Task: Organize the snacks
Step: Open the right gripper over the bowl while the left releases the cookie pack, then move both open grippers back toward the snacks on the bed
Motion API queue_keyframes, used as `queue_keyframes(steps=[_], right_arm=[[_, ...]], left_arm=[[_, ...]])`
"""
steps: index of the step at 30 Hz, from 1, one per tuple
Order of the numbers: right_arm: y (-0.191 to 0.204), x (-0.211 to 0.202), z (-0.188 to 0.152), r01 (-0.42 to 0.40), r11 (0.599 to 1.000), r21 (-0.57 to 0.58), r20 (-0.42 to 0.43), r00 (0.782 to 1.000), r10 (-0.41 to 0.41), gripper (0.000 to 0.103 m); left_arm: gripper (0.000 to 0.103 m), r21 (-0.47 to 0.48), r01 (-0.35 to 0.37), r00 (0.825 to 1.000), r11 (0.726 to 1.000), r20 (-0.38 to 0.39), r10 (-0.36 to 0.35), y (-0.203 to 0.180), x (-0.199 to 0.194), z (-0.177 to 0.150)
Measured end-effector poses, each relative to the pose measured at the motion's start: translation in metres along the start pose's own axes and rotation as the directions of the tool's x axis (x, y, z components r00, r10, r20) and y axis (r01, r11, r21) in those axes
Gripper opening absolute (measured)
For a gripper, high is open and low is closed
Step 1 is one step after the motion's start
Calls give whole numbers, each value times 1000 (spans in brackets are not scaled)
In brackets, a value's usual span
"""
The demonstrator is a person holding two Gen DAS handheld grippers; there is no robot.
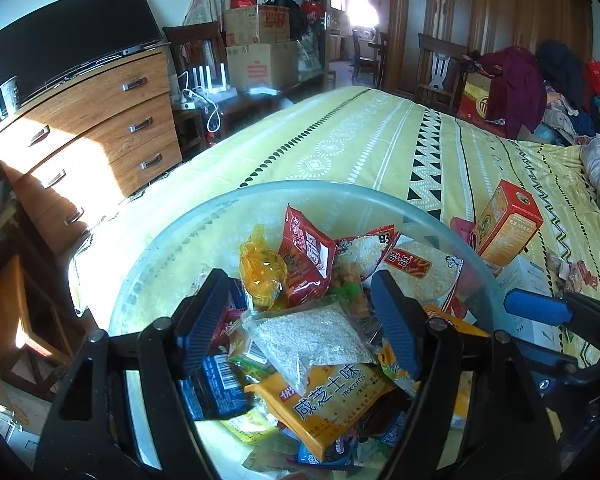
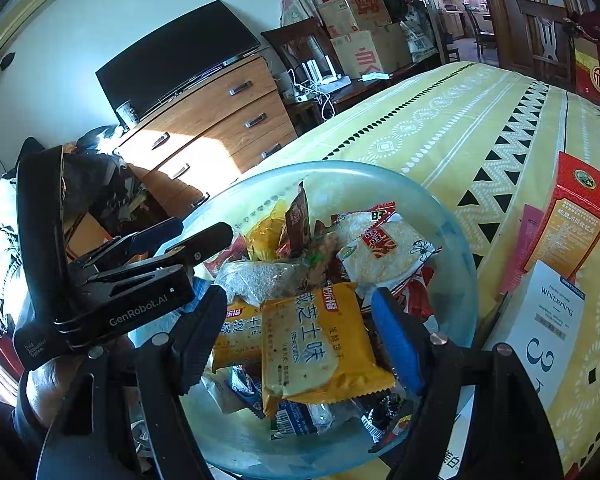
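A wide glass bowl on the yellow bedspread holds a heap of snack packets. In the left wrist view my left gripper hangs open over the heap, with a clear packet of white grains lying loose between its pads. Beneath it lies a yellow biscuit packet. My right gripper is open too, low over another yellow biscuit packet, with a gap to the packet on each side. A rice cracker packet and a red packet lie farther back. The left gripper reaches in over the bowl's left rim.
A red and orange box and a white "Whitening" box stand right of the bowl. A wooden dresser with a TV is left of the bed. Clothes pile up at the far right.
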State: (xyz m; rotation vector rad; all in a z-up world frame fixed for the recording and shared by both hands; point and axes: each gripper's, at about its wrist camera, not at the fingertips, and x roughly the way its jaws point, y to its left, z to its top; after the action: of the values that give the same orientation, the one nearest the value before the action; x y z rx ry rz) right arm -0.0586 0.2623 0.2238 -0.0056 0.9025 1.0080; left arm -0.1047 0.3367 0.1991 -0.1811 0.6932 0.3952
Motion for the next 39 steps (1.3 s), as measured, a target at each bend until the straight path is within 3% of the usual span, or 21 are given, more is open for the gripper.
queue_keyframes(steps=[10,13,17,25,33,39], right_arm=[[-7,3,-6,26,999,26,-24,999,-25,91],[-9,2,-7,30,999,26,-22,999,-29,93],[-8,-3,-8,45,999,12,-8,999,-45,94],[-5,-22,-4,86,996,-13,55,995,-85,94],[3,-42,-8,80,996,-29,84,993,-77,94],[11,-72,-10,105,994,-27,168,981,-99,94]], left_arm=[[103,-6,-21,1000,1000,-15,21,-3,3,-3],[103,-25,-18,1000,1000,-17,18,0,3,-3],[103,-52,-75,997,996,2,75,4,-2,-1],[103,-87,-117,992,989,45,121,9,-17,1],[103,-171,-80,980,982,166,109,17,-54,6],[103,-196,-27,968,980,240,75,19,-80,9]])
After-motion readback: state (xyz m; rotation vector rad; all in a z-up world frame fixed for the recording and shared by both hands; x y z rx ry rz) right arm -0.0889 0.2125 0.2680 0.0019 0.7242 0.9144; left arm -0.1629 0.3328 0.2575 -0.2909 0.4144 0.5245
